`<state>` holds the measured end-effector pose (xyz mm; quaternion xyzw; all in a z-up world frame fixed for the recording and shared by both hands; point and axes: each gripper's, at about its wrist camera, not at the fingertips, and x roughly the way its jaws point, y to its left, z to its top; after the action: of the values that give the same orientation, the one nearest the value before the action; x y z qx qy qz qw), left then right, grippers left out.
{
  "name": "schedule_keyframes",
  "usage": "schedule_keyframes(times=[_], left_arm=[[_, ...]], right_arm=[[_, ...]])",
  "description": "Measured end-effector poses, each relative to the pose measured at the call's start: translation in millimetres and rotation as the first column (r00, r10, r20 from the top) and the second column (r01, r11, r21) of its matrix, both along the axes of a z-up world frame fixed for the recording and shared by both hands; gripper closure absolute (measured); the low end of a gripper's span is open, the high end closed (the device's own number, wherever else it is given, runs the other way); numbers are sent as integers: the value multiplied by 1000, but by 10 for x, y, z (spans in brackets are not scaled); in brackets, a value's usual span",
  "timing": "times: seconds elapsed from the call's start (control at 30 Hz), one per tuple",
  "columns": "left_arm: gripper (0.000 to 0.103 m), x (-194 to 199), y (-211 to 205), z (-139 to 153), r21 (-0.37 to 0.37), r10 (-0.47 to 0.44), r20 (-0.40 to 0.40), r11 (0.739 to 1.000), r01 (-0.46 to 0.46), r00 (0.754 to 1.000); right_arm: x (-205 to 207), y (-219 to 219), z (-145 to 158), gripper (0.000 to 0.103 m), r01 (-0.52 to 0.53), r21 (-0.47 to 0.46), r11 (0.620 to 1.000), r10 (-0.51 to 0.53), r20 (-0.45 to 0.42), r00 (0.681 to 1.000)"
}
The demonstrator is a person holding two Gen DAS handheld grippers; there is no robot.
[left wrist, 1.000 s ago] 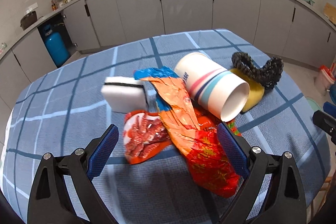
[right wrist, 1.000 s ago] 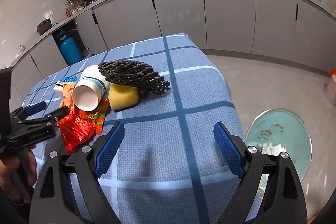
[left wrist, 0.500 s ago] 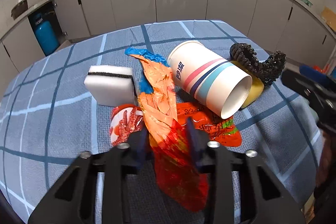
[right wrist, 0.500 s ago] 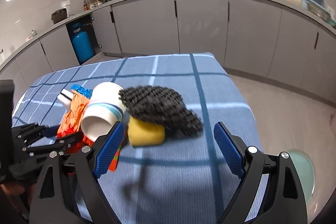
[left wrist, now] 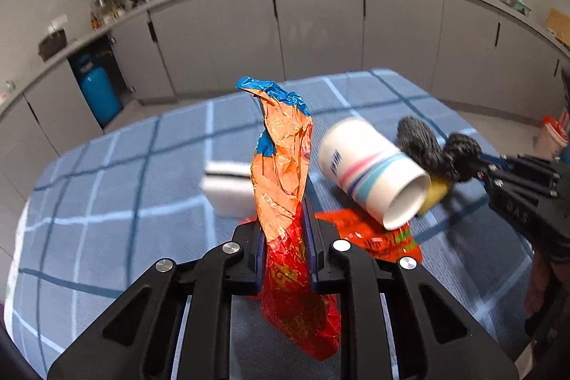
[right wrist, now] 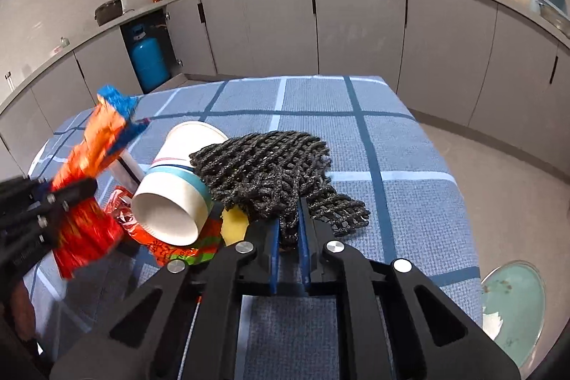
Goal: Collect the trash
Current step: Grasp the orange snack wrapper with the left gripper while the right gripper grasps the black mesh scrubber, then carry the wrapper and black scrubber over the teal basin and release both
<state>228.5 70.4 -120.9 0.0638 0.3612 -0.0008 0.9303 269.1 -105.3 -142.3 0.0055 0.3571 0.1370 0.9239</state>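
- Grey kitchen cabinets and a sink counter behind; in front, a surface [right wrist: 402, 166] under a blue checked cloth, carrying a small heap of litter.
- Left gripper [left wrist: 285, 237]: fingers pressed together on the orange-and-red snack wrapper [left wrist: 283, 166], pinching it near its middle; wrapper stands up, blue end topmost, red end hanging below the fingers.
- Right gripper [right wrist: 288, 234]: fingers closed on the near edge of the black mesh net [right wrist: 263, 173], which drapes over a yellow sponge [right wrist: 233, 223] and touches the paper cup [right wrist: 174, 194].
- Paper cup lies on its side, mouth toward the cameras, resting on a second flattened red wrapper [left wrist: 370, 237]; white sponge block [left wrist: 228, 193] sits just beside, behind the lifted wrapper.
- Step in hand, by judgement: both pick-ups made at once, wrapper apparently clear of the cloth, net gripped but seemingly not yet raised.
- Green bin [right wrist: 513, 301] on the floor, low right of the surface in the right wrist view, with scraps inside; likely the destination.
- Next move calls for: carrying both loads over the surface edge to the bin, then spreading the fingers above it.
- Care needed: lifting the net may drag the sponge or roll the cup; a slow, straight-up pull seems wise.
- Left to collect, likely: cup and flat wrapper; whether the sponges count as trash cannot be told.
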Motion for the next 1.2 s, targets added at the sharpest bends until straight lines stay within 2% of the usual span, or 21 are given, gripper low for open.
schedule_keyframes(times=[0.37, 0.57, 0.87, 1.2], left_arm=[[85, -56, 48, 276, 5, 31, 77, 999, -32, 997], [85, -22, -65, 426, 5, 3, 108, 1000, -3, 994], [85, 93, -554, 534, 3, -85, 132, 996, 86, 988], [85, 132, -1361, 457, -9, -239, 108, 970, 241, 965]], right_arm=[[-250, -136, 284, 94, 37, 42, 998, -41, 97, 994], [-381, -255, 502, 94, 57, 62, 996, -66, 154, 986], [-514, -618, 677, 94, 118, 74, 990, -131, 194, 972], [-731, -1508, 592, 94, 280, 56, 958, -285, 169, 943]])
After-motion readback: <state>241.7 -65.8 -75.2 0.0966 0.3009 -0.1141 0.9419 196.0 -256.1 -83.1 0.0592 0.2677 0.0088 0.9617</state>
